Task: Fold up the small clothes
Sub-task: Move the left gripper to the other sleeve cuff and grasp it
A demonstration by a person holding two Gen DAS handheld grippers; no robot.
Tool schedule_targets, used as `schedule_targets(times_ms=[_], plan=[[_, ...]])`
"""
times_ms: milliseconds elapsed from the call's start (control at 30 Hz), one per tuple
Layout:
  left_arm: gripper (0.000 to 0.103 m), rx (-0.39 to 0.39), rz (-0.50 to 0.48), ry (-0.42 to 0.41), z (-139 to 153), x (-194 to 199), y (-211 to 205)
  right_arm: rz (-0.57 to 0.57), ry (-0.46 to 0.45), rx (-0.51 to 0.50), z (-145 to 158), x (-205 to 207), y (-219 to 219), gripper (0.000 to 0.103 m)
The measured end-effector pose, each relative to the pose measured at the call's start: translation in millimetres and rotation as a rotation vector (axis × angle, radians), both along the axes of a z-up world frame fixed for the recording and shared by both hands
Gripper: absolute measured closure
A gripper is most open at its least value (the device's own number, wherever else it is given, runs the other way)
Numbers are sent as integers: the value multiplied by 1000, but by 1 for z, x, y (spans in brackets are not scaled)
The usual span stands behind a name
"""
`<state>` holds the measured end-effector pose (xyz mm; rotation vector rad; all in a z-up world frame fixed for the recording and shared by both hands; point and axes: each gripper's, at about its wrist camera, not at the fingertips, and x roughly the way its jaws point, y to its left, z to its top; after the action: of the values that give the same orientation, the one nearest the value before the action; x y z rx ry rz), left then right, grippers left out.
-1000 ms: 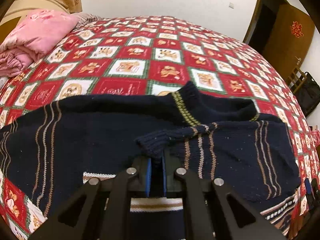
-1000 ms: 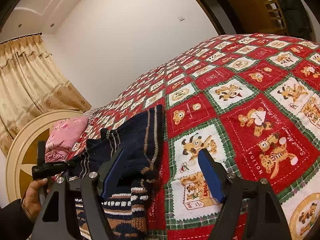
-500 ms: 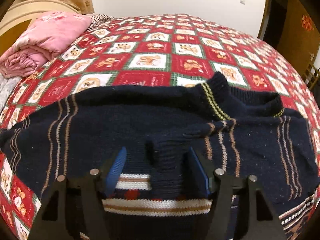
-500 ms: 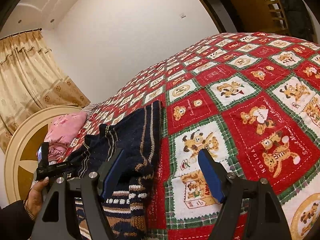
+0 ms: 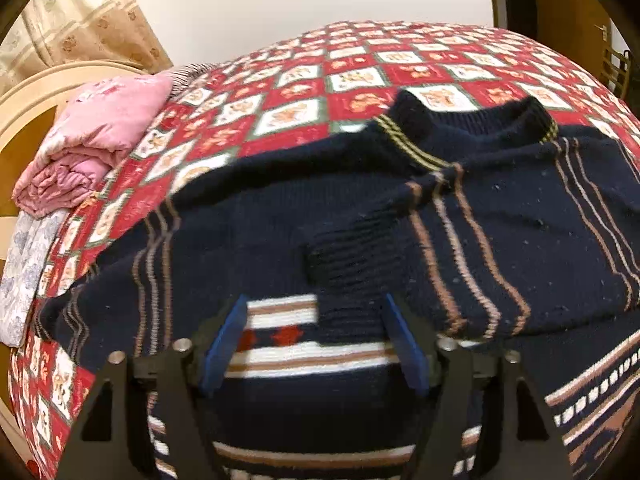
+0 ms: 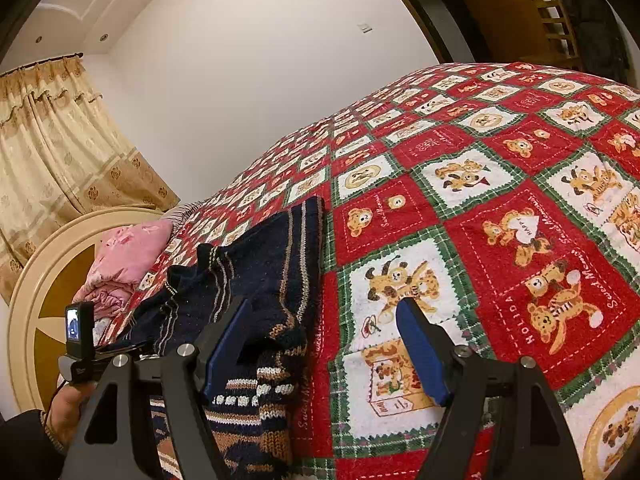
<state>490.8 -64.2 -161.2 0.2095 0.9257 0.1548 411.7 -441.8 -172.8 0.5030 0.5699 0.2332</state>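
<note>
A dark navy knit sweater point(image 5: 500, 232) with tan stripes lies spread on the bed, its sleeves folded in over the body. The ribbed cuff point(image 5: 344, 264) of one folded sleeve lies just ahead of my left gripper point(image 5: 314, 324), which is open and empty above the sweater's patterned hem. In the right wrist view the same sweater point(image 6: 264, 264) lies to the left. My right gripper point(image 6: 324, 332) is open and empty, hovering over the sweater's right edge and the quilt.
The bed carries a red, white and green teddy-bear quilt point(image 6: 500, 208). A folded pink blanket point(image 5: 100, 136) lies at the head by the round headboard point(image 6: 44, 280). A doorway and a wooden chair point(image 6: 560, 24) stand beyond the far right side.
My left gripper opened and let go of the sleeve cuff, then drew back and tilted up. The cuff now rests on the sweater. My right gripper has stayed open and barely moved.
</note>
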Motion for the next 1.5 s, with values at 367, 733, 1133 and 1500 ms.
schedule_targets(times_ms=[367, 733, 1133, 1500], plan=[[27, -31, -44, -26, 11, -38, 19, -8, 6, -39, 1, 0, 5, 28], [27, -98, 60, -58, 22, -91, 126, -24, -110, -258, 21, -21, 39, 28], [27, -202, 463, -108, 26, -131, 331, 32, -148, -370, 89, -57, 112, 28], [27, -543, 732, -192, 9, -124, 440, 532, -119, -640, 31, -105, 295, 28]])
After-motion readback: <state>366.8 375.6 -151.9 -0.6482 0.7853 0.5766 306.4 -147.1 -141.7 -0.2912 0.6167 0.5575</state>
